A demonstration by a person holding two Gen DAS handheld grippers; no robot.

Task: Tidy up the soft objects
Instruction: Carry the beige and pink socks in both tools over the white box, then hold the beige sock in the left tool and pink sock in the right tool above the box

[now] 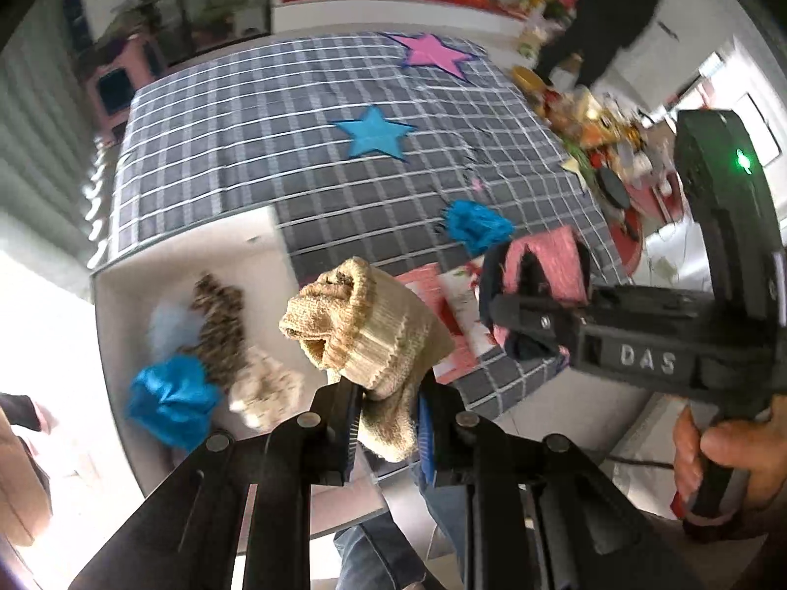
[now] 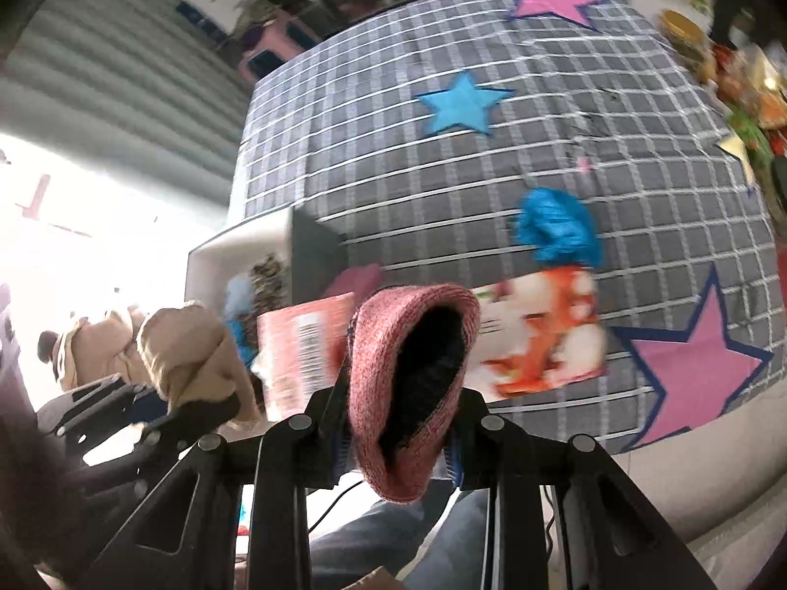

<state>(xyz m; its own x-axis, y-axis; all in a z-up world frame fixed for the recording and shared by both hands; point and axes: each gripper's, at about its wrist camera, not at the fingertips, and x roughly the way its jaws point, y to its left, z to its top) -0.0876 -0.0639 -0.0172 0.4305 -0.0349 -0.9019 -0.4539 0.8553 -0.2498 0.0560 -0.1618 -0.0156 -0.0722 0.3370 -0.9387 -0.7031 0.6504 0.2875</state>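
The left tool (image 1: pixel 388 413) is pinching a beige knitted sock (image 1: pixel 374 329); its two fingers are pressed against the sock's lower end, and the ribbed cuff stands up above them, folded over on itself. The tool points steeply down over the near edge of the bed (image 1: pixel 275 147), which is covered with a grey checked blanket sewn with blue and pink stars.

The right tool (image 2: pixel 401 437) is pinching a pink knitted sock (image 2: pixel 408 383) with a dark lining; the open mouth of the sock faces the camera and the fabric sags below the fingers. In the left wrist view this tool reaches in from the right, lying roughly level across the frame, and a hand (image 1: pixel 728 447) is wrapped around its grip at the lower right. It too hangs above the near edge of the bed.

To the left of the beige sock, a white box (image 1: pixel 147 290) sits at the bed's corner. Inside it lie a blue cloth (image 1: pixel 172 405), a brown speckled sock (image 1: pixel 219 324), a cream sock (image 1: pixel 265 388) and something pale blue and fluffy (image 1: pixel 169 327).

Beyond the tools, on the blanket, a blue knitted piece (image 1: pixel 474 226) lies loose, just behind a red and white printed packet (image 2: pixel 541 334).
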